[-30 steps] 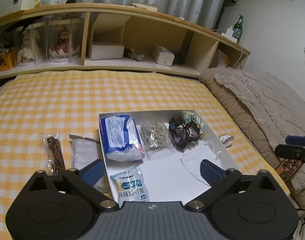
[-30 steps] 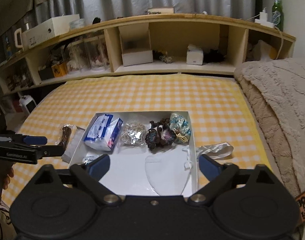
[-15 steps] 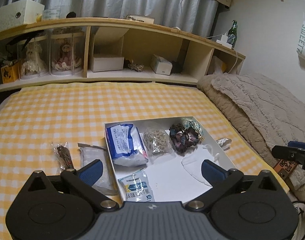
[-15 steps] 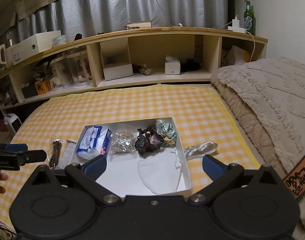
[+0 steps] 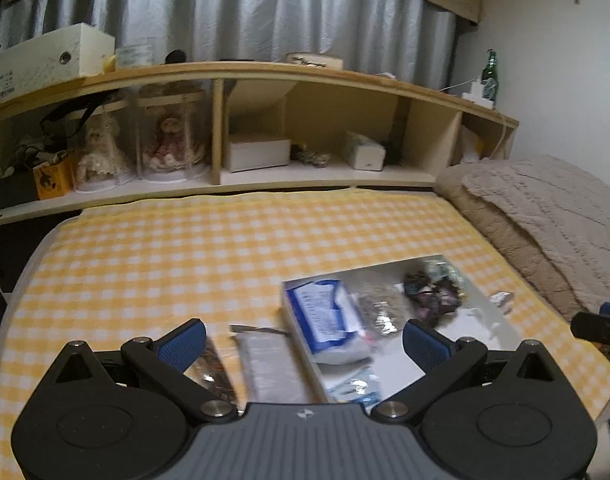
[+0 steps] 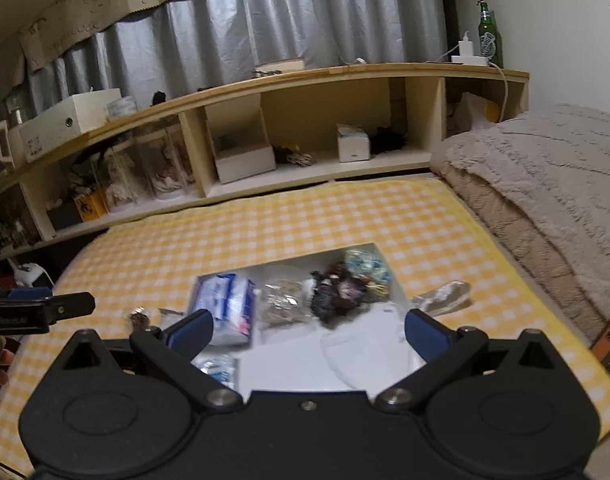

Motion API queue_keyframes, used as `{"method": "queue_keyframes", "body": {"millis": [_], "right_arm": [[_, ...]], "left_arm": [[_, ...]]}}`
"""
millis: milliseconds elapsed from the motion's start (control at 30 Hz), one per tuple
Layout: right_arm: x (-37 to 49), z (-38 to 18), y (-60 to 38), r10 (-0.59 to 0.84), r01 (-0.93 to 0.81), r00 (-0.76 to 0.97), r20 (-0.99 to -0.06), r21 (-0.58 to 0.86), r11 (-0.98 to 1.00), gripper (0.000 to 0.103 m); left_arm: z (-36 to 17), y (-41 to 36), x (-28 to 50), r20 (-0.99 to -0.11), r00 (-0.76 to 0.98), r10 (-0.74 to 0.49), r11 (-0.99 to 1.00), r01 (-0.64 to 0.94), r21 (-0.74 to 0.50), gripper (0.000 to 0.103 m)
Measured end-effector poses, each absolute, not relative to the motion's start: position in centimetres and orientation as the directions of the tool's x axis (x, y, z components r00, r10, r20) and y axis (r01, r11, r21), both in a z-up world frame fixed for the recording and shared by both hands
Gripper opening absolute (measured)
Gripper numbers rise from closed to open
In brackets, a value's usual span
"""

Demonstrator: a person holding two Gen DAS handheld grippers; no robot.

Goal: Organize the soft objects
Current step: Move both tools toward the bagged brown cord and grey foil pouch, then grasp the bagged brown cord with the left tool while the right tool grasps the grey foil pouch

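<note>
A white shallow box [image 5: 501,326] [image 6: 301,368] lies on the yellow checked bed cover [image 5: 185,256]. It holds a blue-and-white tissue pack [image 5: 321,316] [image 6: 225,304], a bag of rubber bands [image 6: 285,304], dark scrunchies [image 5: 429,300] [image 6: 337,292], a white mask [image 6: 369,348] and a small blue packet [image 6: 219,364]. Left of the box lie a clear flat pack [image 5: 265,364] and a dark bagged item [image 5: 211,372]. A clear wrapper [image 6: 445,296] lies right of the box. My left gripper [image 5: 303,342] and right gripper [image 6: 305,330] are both open and empty, held above the near side of the box.
A wooden shelf unit [image 5: 305,152] with boxes and doll cases runs along the far side of the bed. A beige blanket [image 5: 545,220] is piled at the right. A green bottle [image 6: 489,34] stands on the shelf top.
Both grippers have drawn back and tilted upward, so the box and items sit lower in both views. The left view has also swung left. Both stay open.
</note>
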State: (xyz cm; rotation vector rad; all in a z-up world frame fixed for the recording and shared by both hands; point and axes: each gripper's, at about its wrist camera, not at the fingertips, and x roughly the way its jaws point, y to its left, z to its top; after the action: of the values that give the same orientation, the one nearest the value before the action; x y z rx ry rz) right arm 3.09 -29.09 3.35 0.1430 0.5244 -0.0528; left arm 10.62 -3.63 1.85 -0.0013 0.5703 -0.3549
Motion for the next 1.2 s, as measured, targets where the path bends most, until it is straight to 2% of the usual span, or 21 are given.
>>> {"method": "queue_keyframes", "body": {"millis": [200,400,633,767,800,867,967,1167,1200], "right_arm": [[5.0,1.4,-25.0,0.032,0.031,0.865,-0.5,0.116,0.993,0.103],[7.6,-0.3,-22.0,0.062,-0.018,0.876,-0.478,0.097,0.995,0.103],[11.9,-1.9,-20.2,0.21,-0.156,0.857,-0.471,0.151,0.976,0.103],[14.5,-3.6,-18.1,0.253,-0.235,0.827,-0.502,0.1,0.967,0.102],[15.0,-4.0,-17.6,0.28,-0.271,0.81,-0.515,0.095,0.958,0.1],[16.0,-5.1,-16.1,0.328,-0.344,0.767,-0.552,0.078,0.936,0.077],[17.1,-7.0,-13.6,0.386,-0.48,0.682,-0.622,0.018,0.877,0.058],[18.5,-9.7,-10.5,0.418,-0.606,0.586,-0.695,-0.033,0.795,0.046],[18.8,-10.0,-10.1,0.42,-0.619,0.574,-0.703,-0.037,0.785,0.046]], "left_arm": [[0.8,-0.9,13.7,-0.556,0.776,-0.296,0.95,0.297,-0.091,0.103],[-1.7,1.7,17.7,-0.595,0.738,-0.319,0.947,0.268,-0.175,0.102],[-5.3,3.3,22.2,-0.656,0.678,-0.332,0.942,0.197,-0.273,0.08],[-7.3,2.9,23.8,-0.699,0.651,-0.297,0.955,0.189,-0.23,0.073],[-7.8,2.8,24.1,-0.709,0.643,-0.29,0.957,0.194,-0.216,0.073],[-8.7,2.6,24.8,-0.723,0.632,-0.279,0.96,0.197,-0.198,0.073],[-10.1,2.6,25.7,-0.739,0.613,-0.28,0.96,0.189,-0.206,0.072],[-12.2,2.5,26.9,-0.768,0.578,-0.276,0.961,0.189,-0.203,0.061],[-12.5,2.5,27.0,-0.773,0.573,-0.273,0.962,0.187,-0.202,0.055]]}}
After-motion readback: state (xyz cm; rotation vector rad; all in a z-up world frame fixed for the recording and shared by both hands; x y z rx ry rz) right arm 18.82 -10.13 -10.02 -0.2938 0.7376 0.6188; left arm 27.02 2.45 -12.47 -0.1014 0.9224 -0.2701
